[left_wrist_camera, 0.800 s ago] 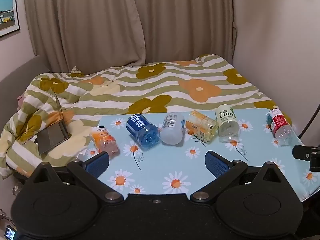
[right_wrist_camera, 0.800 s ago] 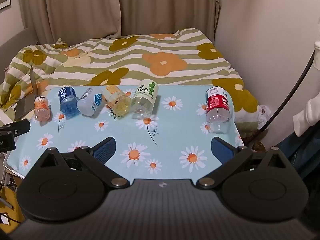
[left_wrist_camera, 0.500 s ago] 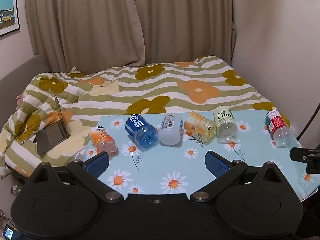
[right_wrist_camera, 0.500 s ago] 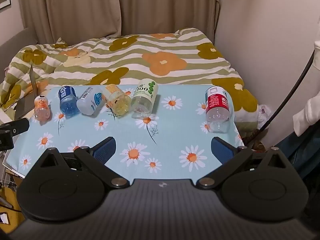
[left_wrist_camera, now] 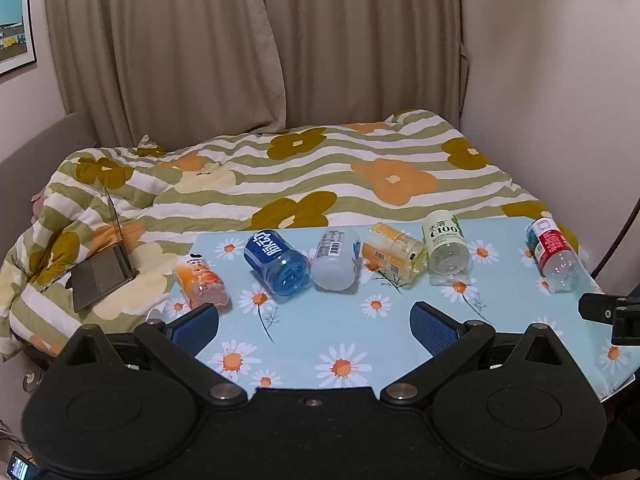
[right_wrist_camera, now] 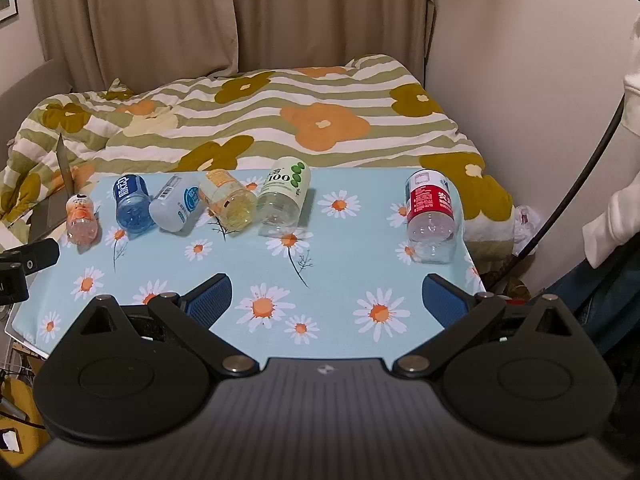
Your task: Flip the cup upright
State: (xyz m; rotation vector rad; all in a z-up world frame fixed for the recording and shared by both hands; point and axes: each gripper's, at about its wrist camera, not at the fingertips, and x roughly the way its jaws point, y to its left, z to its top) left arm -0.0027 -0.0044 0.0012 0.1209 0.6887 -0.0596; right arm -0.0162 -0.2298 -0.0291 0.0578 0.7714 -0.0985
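Note:
Several plastic bottles lie on their sides on the daisy-print table. From the left they are an orange one, a blue one, a white one, a yellow one and a green-labelled one. A red-labelled one lies apart at the right edge. My left gripper hangs open over the near side, in front of the blue and white bottles. My right gripper is open too, empty, between the green-labelled bottle and the red-labelled bottle.
Behind the table is a bed with a striped flower quilt. A grey laptop rests on it at the left. Curtains hang at the back, with a wall on the right. A black cable and a person's white sleeve are at the far right.
The left wrist view has drifted very slightly. The bottles lie where they were. Both grippers stay open and empty.

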